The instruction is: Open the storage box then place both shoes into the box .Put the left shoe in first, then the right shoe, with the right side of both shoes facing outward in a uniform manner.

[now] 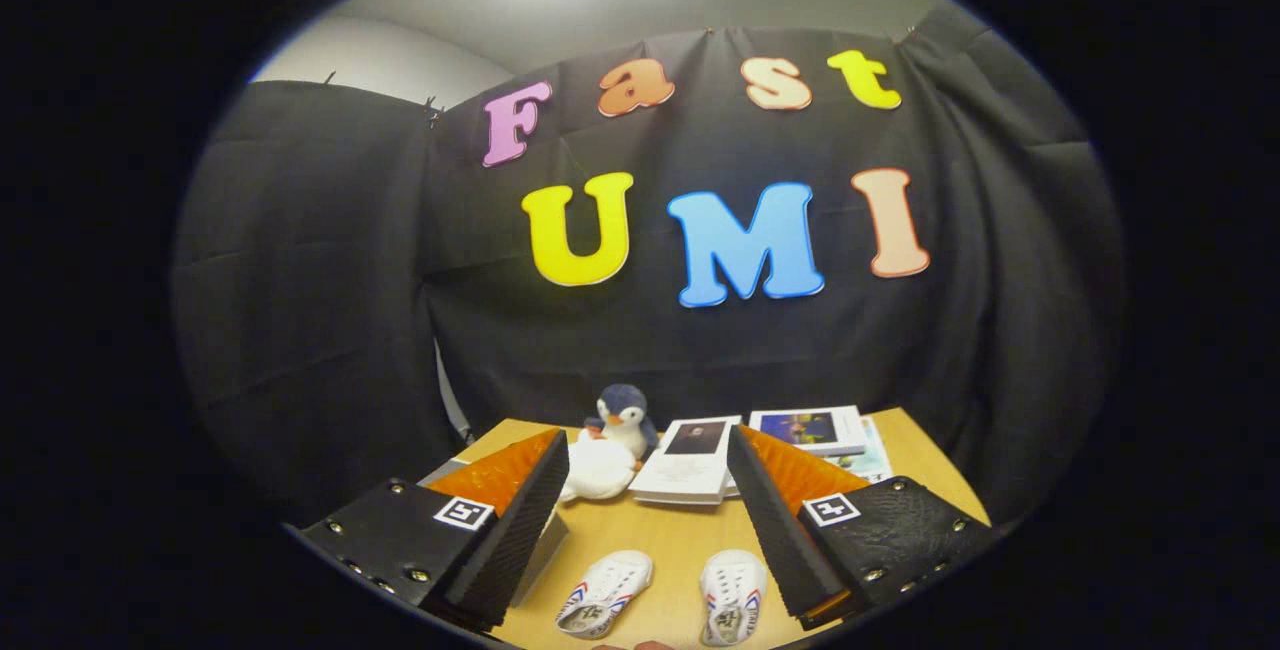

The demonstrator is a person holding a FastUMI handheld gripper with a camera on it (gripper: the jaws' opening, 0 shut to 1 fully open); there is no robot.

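Observation:
Two small white shoes with red and blue side stripes lie side by side on the wooden table (670, 530), toes pointing away from me. One shoe (605, 592) is nearer the left finger, the other (733, 595) nearer the right finger. My gripper (648, 448) hovers above them, open wide, with nothing between its fingers. A grey panel (543, 550) juts out from behind the left finger; it may be part of the storage box, and the rest of it is hidden.
Beyond the fingertips a penguin plush (622, 420) sits over a white soft toy (597, 470). A white booklet (690, 465) and a stack of books (810, 430) lie at the table's far side. Black cloth walls close in behind.

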